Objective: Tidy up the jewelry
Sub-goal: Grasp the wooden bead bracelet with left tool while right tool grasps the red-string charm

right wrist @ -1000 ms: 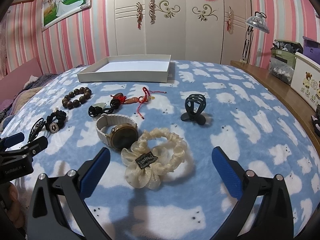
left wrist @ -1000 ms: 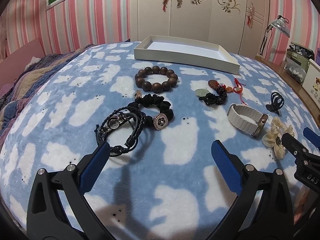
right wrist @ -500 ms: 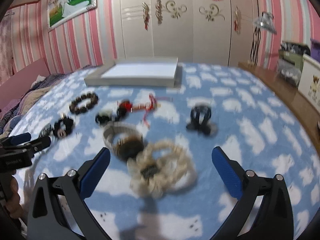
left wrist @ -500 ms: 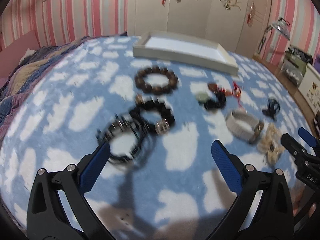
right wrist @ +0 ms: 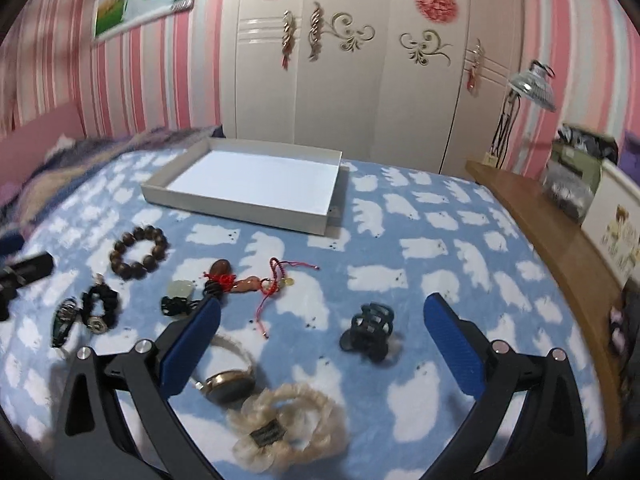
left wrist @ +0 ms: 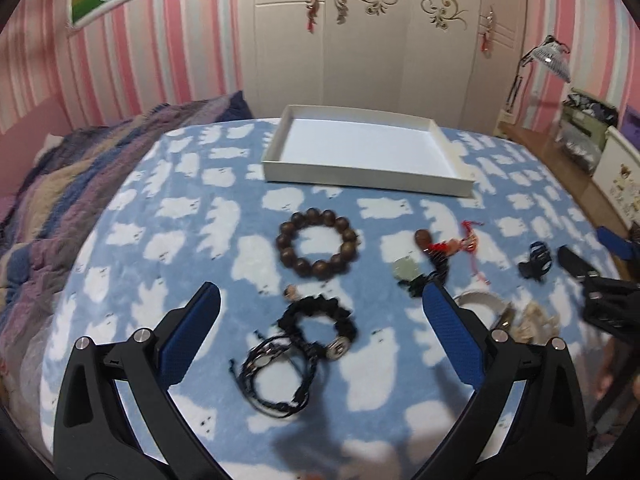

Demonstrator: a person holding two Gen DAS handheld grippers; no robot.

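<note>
Jewelry lies spread on a blue blanket in front of a white tray [left wrist: 360, 174] [right wrist: 240, 210] with nothing in it. My left gripper [left wrist: 322, 296] hovers open above a black scrunchie [left wrist: 308, 306] and a black cord bracelet [left wrist: 264, 356]; a wooden bead bracelet [left wrist: 320, 270] lies just beyond them. My right gripper [right wrist: 323, 306] is open too, above a black claw clip [right wrist: 370, 330], a white-strap watch [right wrist: 230, 380] and a cream scrunchie [right wrist: 288, 428]. A red-cord gourd charm [right wrist: 248, 282] and a jade pendant [right wrist: 182, 290] lie between the two groups. Neither gripper holds anything.
A striped quilt [left wrist: 60, 200] covers the bed's left side. A wooden desk [right wrist: 560, 232] with a lamp [right wrist: 532, 84] and boxes runs along the right edge. A white wardrobe [right wrist: 360, 80] stands behind the tray. The left gripper [right wrist: 28, 268] shows at the right view's left edge.
Both grippers have risen and drawn back from the blanket, so the jewelry looks smaller and the tray's inside shows. Both stay open. No item has moved.
</note>
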